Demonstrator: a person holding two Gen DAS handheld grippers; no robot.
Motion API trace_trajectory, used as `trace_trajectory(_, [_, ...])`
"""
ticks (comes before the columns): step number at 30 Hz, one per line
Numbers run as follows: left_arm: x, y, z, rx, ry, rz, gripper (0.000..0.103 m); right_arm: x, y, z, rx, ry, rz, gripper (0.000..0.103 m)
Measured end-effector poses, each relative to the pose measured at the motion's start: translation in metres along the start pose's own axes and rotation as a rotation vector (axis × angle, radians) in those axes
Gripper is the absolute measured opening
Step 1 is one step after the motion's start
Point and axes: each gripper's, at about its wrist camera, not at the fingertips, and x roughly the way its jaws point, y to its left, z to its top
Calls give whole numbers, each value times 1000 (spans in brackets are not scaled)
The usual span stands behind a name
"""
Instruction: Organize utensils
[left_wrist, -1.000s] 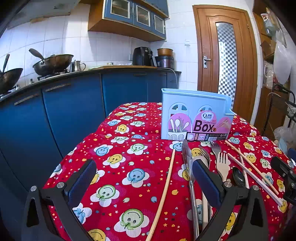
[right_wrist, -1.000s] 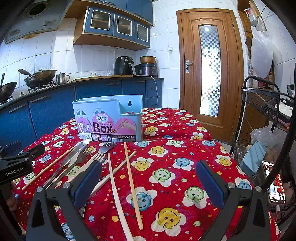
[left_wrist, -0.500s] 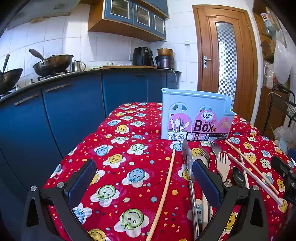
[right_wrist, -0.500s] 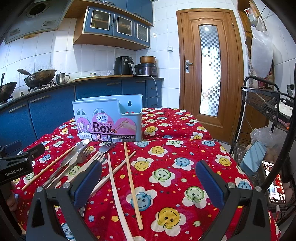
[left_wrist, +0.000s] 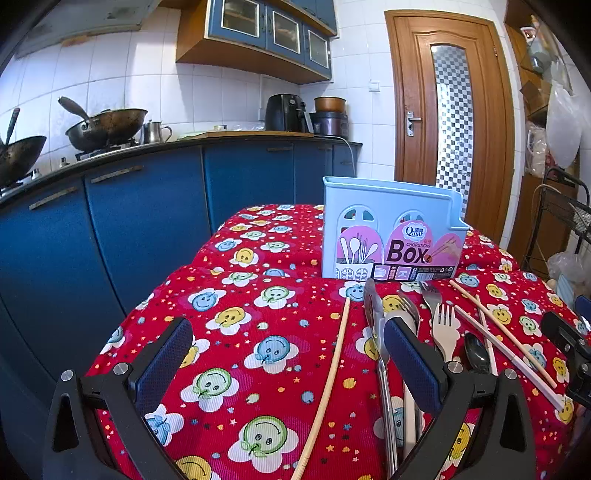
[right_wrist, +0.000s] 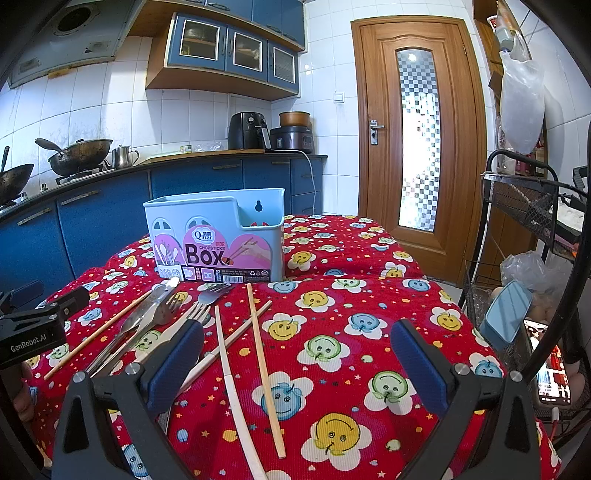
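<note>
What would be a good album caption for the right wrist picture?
Open right gripper poised over chopsticks and forks scattered before a blue utensil box on a smiley-print tablecloth.

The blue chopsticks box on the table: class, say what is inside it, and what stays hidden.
In the right wrist view, the box shows bare inner wall and a keyhole hanger slot through its lowered right corner. Red shows low inside; what it is cannot be told. No utensil rises above the rim. The solid front hides the rest.
</note>
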Motion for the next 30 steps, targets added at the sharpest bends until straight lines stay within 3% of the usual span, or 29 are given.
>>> trace_trajectory(7, [1, 0, 1, 2, 8, 7, 103, 1, 3, -1, -4, 13, 11, 103])
trace_trajectory(12, [-2, -3, 5, 48, 25, 52, 103, 4, 4, 3, -21, 45, 29, 103])
trace_trajectory(16, [-11, 4, 15, 50, 27, 49, 103, 5, 5, 12, -29, 98, 70, 103])
trace_trajectory(23, [-17, 16, 35, 97, 105, 26, 103, 9, 0, 33, -24, 217, 137, 103])
trace_trajectory(28, [-8, 23, 43, 98, 184, -26, 89, 21, -1, 40, -5, 349, 207, 85])
trace_trajectory(30, [2, 25, 45, 93, 253, -83, 81, 29, -1, 39, -10, 405, 213, 77])
